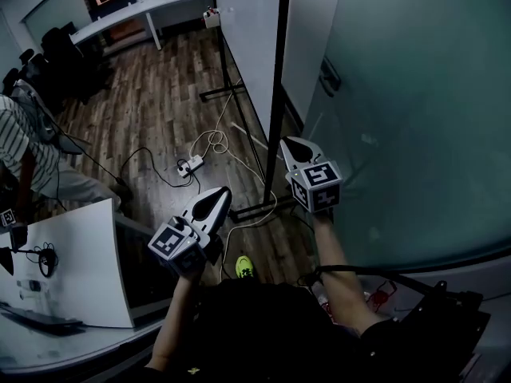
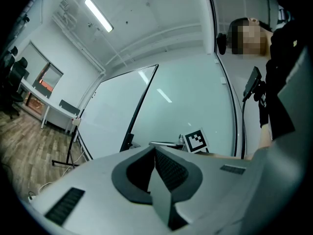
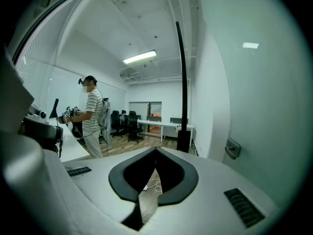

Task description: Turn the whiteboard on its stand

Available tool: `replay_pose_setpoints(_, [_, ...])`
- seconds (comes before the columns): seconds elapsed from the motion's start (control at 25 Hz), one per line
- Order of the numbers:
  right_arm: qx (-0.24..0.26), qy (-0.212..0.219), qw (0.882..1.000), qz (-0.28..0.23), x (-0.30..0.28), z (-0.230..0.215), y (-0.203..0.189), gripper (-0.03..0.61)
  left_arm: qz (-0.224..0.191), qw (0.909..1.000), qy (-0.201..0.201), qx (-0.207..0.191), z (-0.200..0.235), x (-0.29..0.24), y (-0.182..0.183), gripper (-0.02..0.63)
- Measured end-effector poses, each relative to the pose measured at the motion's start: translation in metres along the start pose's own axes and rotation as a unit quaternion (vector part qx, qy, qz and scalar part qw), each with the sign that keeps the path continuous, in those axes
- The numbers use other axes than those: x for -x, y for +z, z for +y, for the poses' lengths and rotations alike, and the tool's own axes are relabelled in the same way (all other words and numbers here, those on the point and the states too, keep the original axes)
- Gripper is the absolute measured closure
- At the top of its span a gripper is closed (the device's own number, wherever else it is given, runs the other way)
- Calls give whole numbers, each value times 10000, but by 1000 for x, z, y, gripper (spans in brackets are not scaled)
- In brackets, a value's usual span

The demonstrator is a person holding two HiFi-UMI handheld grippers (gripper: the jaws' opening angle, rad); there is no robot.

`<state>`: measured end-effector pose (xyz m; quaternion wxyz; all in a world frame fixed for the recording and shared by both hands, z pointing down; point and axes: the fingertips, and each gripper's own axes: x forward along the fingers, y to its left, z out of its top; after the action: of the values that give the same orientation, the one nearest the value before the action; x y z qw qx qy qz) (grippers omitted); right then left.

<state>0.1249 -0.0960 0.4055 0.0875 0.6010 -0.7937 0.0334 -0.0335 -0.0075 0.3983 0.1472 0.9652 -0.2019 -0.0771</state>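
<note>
1. While both forearms were stretched out ahead of the person's body, the right gripper [image 1: 292,144] sat further forward than the left gripper [image 1: 219,199]. The left one hung back and off to the left, over the wood floor [image 1: 160,94].
2. Right claw was closed, tips pressed together with nothing caught in them (its own view only showed floor and a bit of white cable [image 3: 154,184] through the hollow behind the tips).
3. Left claw was the same deal: tips meeting, empty.
4. The whiteboard [image 1: 247,38] stood upright on its stand, nearly edge-on from the head view, with its black side frame [image 1: 279,78] running up the near edge.
5. The right gripper's nose was just beside the lower stretch of that frame, and I couldn't tell whether it was actually touching. In the right gripper view the frame rose slightly right of the tips, not between them.
6. From the left gripper view the board lay ahead and to the left of the tips, clearly apart, with the stand foot [image 2: 63,163] on the floor.
7. A glass wall [image 1: 415,118] with a handle ran along the right.
</note>
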Motion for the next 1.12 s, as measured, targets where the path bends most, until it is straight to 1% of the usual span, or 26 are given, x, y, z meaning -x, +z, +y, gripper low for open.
replay_pose_setpoints(0.28, [-149, 381, 9990, 155, 47, 44, -16, 584, 84, 9999, -32, 61, -47, 26, -13, 627])
replay_pose_setpoints(0.52, [-206, 642, 9975, 226, 93, 71, -40, 584, 176, 9998, 30, 61, -90, 45, -36, 627])
replay_pose_setpoints(0.76, [-284, 821, 9959, 254, 126, 70, -77, 584, 235, 9996, 134, 95, -120, 42, -77, 627])
replay_pose_setpoints(0.84, [-282, 858, 9955, 280, 137, 72, -85, 584, 235, 9996, 146, 114, -132, 42, -86, 627])
replay_pose_setpoints(1.0, [-289, 966, 9944, 328, 172, 98, -79, 584, 230, 9996, 101, 128, -165, 62, -85, 627])
replay_pose_setpoints(1.12, [-403, 976, 9942, 207, 194, 110, -76, 584, 225, 9996, 71, 145, -185, 70, -87, 627])
